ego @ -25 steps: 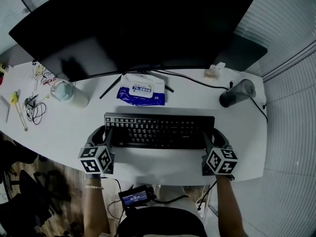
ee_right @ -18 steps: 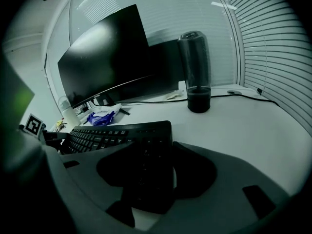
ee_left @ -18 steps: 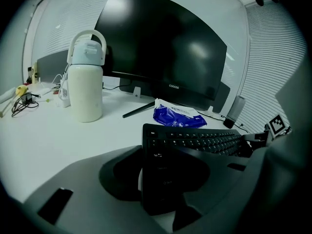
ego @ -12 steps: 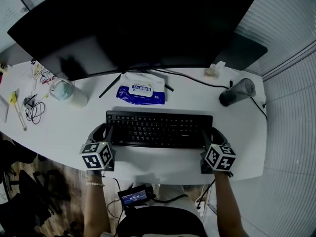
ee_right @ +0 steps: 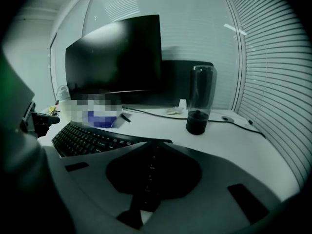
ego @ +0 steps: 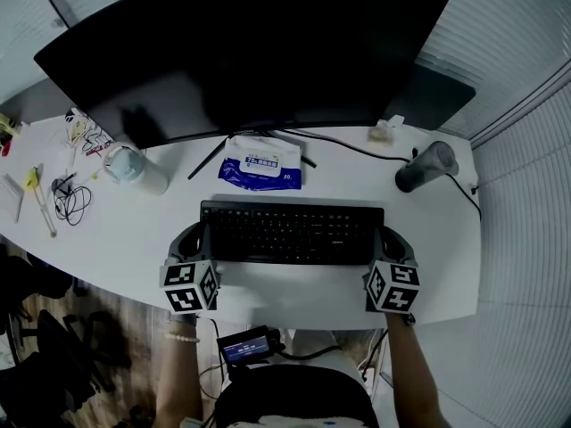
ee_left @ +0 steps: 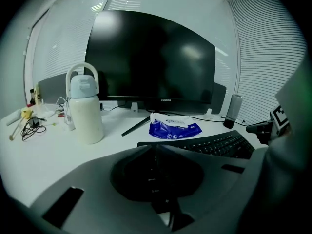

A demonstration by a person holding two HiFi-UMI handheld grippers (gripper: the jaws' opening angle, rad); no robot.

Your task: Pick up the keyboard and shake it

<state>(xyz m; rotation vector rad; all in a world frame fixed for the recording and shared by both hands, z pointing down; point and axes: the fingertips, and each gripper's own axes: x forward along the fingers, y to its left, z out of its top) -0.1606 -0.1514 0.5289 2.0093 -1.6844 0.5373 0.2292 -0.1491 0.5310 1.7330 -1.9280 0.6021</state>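
The black keyboard lies crosswise in front of the monitor, held at both ends just above the white desk. My left gripper is shut on its left end and my right gripper on its right end; both sets of jaws have just been closing on it. In the left gripper view the jaws of the left gripper meet over the keyboard's corner. In the right gripper view the right gripper pinches the keyboard's other end.
A wide dark monitor stands behind the keyboard, with a blue wipes pack at its foot. A white bottle and loose cables sit at the left, a dark tumbler with a cord at the right.
Both grippers' jaws have closed onto the keyboard's ends. The keyboard and both grippers have risen a little off the desk.
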